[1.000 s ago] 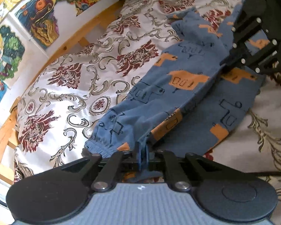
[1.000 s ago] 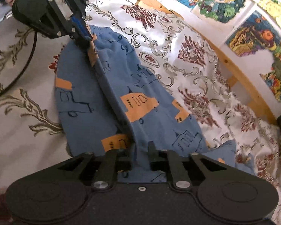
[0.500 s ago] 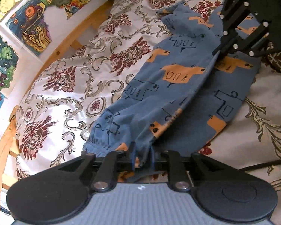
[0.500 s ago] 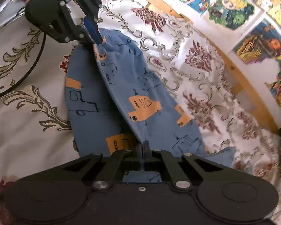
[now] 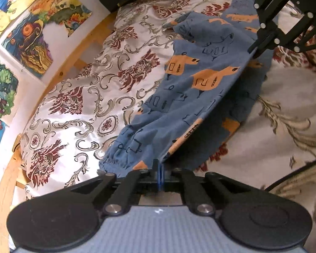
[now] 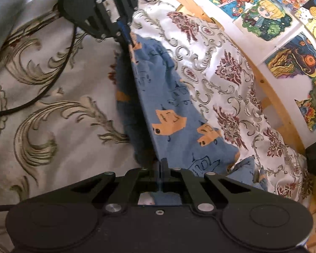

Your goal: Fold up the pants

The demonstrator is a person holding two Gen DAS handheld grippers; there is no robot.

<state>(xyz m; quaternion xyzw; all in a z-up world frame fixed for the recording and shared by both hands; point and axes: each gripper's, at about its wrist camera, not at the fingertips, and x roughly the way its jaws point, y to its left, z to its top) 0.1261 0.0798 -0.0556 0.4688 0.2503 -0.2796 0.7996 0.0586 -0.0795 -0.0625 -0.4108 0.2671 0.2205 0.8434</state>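
- The pants [image 5: 191, 97], blue cloth printed with orange shapes, are spread on the bed [image 5: 78, 97], lying lengthwise beside the wooden rail [image 5: 59, 78] at its wall-side edge, partly on a patterned white cover and partly on a grey one.
- One long edge of the pants is lifted clear of the bed and drawn into a taut line between two grips; the rest sags and drapes to the cover.
- The cloth is judged light, soft and limp: it will follow whatever edge is carried and will wrinkle where unsupported. Hold is best taken at seams, the gathered cuff [image 5: 115, 160] or the waist end, where layers are thicker.
- The left hand-held gripper [image 5: 159, 171] has just been closing and is now clamped on the fabric edge at the cuff end.
- The right hand-held gripper [image 6: 161, 168] is pinched on the same edge at the opposite end.
- A black cable [image 6: 31, 97] lies across the grey cover, well apart from the pants.
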